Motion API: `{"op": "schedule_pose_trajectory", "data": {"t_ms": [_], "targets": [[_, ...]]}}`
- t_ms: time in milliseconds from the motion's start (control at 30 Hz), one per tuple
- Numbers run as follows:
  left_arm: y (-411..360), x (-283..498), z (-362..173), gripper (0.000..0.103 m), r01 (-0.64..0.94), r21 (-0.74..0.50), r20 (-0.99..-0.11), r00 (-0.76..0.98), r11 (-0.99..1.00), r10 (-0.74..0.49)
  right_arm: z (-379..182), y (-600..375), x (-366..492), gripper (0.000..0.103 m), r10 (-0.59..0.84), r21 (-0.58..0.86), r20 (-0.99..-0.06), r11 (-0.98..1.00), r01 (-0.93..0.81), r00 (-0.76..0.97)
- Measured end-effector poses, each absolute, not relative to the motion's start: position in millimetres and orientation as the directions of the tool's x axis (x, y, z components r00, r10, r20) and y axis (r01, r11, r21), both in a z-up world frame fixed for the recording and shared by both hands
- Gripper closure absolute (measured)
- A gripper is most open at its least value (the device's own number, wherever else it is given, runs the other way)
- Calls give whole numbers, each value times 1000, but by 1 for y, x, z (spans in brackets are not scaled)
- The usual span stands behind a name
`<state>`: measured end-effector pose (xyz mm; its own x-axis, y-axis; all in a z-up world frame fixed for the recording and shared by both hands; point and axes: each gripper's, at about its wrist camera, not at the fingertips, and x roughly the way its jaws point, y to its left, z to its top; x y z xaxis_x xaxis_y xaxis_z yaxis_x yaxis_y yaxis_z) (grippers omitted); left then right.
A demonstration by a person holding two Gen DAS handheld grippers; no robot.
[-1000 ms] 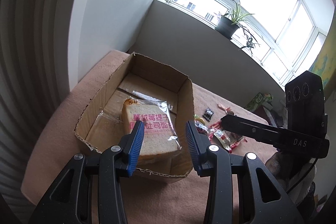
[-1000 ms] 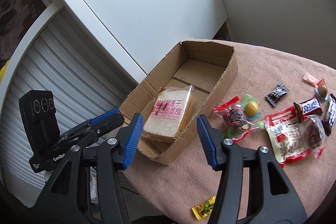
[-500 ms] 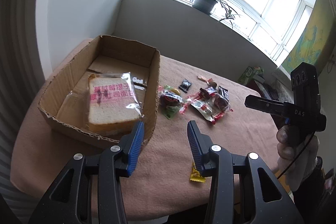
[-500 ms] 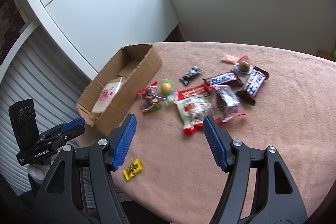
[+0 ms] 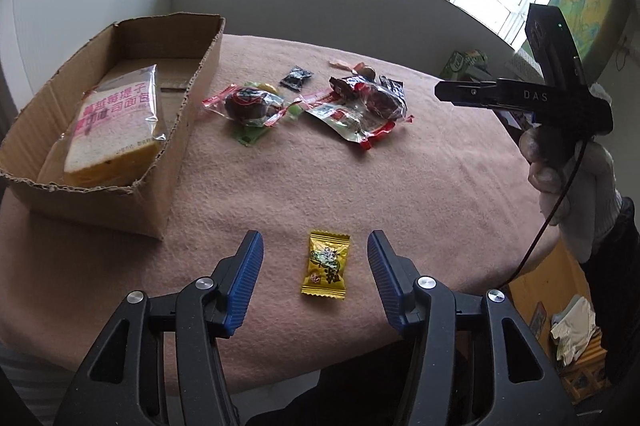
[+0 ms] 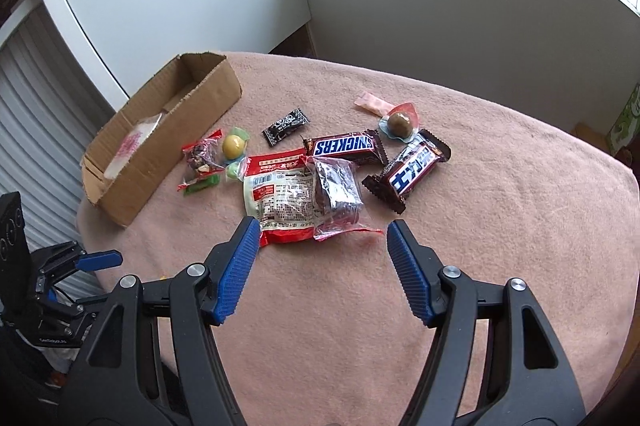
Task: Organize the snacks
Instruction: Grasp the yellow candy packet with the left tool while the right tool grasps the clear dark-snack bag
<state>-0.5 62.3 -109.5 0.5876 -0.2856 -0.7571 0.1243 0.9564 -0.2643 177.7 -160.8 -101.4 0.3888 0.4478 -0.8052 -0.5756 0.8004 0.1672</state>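
Pink-covered table [image 5: 400, 186]; cardboard box [image 5: 168, 162] at its left edge holds bagged bread [image 5: 116, 122]. Both grippers pitch downward. Left gripper [image 5: 315, 268] opening, straddling the yellow candy [image 5: 326, 263] near the front edge (pads not touching). Right gripper [image 6: 318, 256] released, empty, just before the red-white packet [image 6: 280, 198].

One cardboard box [image 5: 120, 162] holds one bagged bread slice [image 5: 114, 130]. Two chocolate bars [image 6: 346, 146], two round ball candies [image 6: 234, 146], two red-edged pouches [image 6: 280, 198], one black sachet [image 6: 286, 126]. One yellow candy [image 5: 326, 264] lies nearest.
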Motion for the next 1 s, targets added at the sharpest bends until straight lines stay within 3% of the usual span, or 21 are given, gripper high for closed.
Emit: {"op": "schedule_pose_trajectory", "data": {"t_ms": [300, 467, 700, 867, 1000], "targets": [[50, 7, -127, 49, 141, -239, -791, 546, 961, -277, -126, -137, 204, 34, 429, 153, -835, 782, -604, 344], [44, 10, -131, 49, 155, -221, -800, 536, 963, -270, -135, -134, 213, 41, 443, 187, -840, 780, -597, 314], [35, 12, -140, 50, 170, -191, -817, 519, 967, -252, -147, -128, 219, 43, 439, 198, -850, 779, -595, 292], [37, 13, -143, 58, 155, -188, -818, 522, 970, -242, -157, -129, 223, 60, 440, 217, -857, 781, -585, 269], [40, 13, -144, 69, 150, -174, -819, 527, 973, -228, -158, -133, 223, 62, 447, 227, -853, 783, -579, 270]]}}
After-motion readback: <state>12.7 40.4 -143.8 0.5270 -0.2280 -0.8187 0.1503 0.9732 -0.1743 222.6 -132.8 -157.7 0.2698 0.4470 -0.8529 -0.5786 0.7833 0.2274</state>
